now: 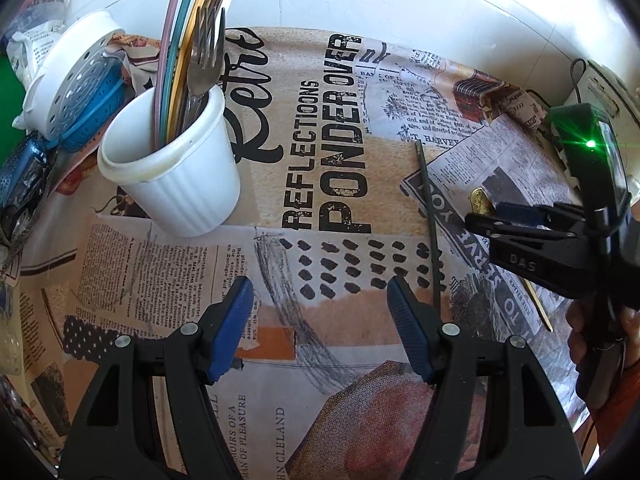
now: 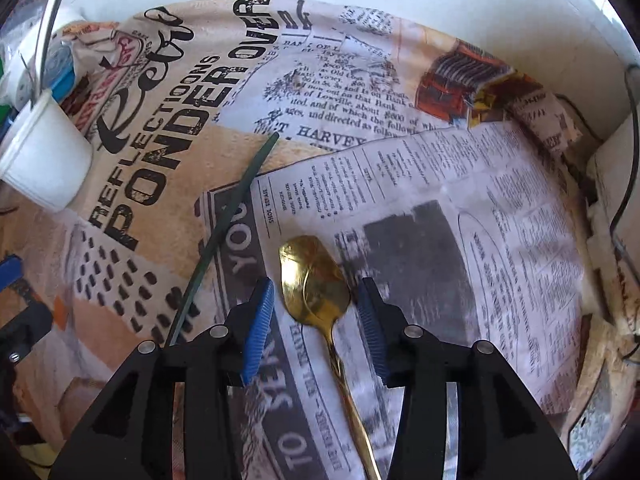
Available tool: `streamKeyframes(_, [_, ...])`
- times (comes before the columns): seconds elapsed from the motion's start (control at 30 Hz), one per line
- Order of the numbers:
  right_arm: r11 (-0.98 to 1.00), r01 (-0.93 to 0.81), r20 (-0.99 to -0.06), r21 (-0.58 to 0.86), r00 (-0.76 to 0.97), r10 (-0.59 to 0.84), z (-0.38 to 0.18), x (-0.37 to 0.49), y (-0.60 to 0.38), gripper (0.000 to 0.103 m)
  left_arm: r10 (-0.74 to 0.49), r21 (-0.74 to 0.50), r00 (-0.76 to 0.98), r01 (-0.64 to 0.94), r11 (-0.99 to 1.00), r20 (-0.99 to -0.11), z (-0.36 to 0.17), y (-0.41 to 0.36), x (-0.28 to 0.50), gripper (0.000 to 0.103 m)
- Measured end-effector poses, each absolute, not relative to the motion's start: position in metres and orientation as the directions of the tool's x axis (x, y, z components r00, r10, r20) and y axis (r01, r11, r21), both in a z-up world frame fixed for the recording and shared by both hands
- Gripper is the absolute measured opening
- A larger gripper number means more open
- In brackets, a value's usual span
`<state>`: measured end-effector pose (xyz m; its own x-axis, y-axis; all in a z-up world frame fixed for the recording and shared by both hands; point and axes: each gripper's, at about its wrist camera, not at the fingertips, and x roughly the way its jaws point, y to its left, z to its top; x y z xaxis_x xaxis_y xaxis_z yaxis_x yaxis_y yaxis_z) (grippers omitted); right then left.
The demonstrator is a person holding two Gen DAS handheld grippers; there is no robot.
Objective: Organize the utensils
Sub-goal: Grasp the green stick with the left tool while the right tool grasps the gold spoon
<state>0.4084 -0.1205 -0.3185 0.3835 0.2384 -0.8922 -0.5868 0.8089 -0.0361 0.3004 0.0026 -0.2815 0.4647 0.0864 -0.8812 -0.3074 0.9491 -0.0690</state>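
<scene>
Between the blue pads of the right gripper [image 2: 316, 312] lies a gold spoon [image 2: 314, 280] on the cloth [image 2: 460, 208]; the jaws stand apart and neither pad presses on it. The bowl of the spoon points to the far side and its thin handle runs back toward the camera, under the gripper. The spoon is shiny metal with a smooth oval bowl. Just to the left of it a dark green stick [image 2: 228, 216], long and thin, lies diagonally on the cloth, its far end pointing right. The cloth is printed like old newspaper, with big black letters, and it is a little wrinkled at the far right.

The left gripper [image 1: 320, 308] hangs open over a bare part of the cloth and holds nothing. Far left of it stands a white ribbed cup [image 1: 180, 176], which holds a steel fork [image 1: 206, 52] with the tines up and several coloured sticks [image 1: 176, 40]. Behind the cup lies a white perforated strainer [image 1: 76, 80] with a blue one. At the right edge of the left view a hand [image 1: 592, 332] holds the right gripper
</scene>
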Motion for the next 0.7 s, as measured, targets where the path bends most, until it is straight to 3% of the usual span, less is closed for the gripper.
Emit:
streamKeyframes(0.13, [0.802,-0.596,-0.878,-0.035,0.403,0.260,-0.320,0.407,-0.117,0.042,0.088,-0.070,0.475,-0.304,0.950,-0.875,-0.277,0.002,0.301,0.068])
streamKeyframes(0.23, [0.815,-0.578,-0.873,-0.038,0.417,0.255,-0.320,0.409,-0.120,0.032,0.086,-0.069,0.480,-0.296,0.953,-0.873,-0.275,0.001,0.303,0.068])
streamKeyframes(0.43, [0.830,-0.555,-0.880,0.053,0.367,0.301,-0.315,0.413,-0.133,0.031,0.055,-0.081,0.473,-0.262,0.962,-0.879,-0.275,-0.003,0.314,0.068])
streamKeyframes(0.7, [0.848,-0.518,-0.822,0.117,0.429,0.375,-0.270,0.399,-0.171,0.031,-0.026,-0.121,0.439,-0.192,0.974,-0.898,-0.286,-0.021,0.350,0.068])
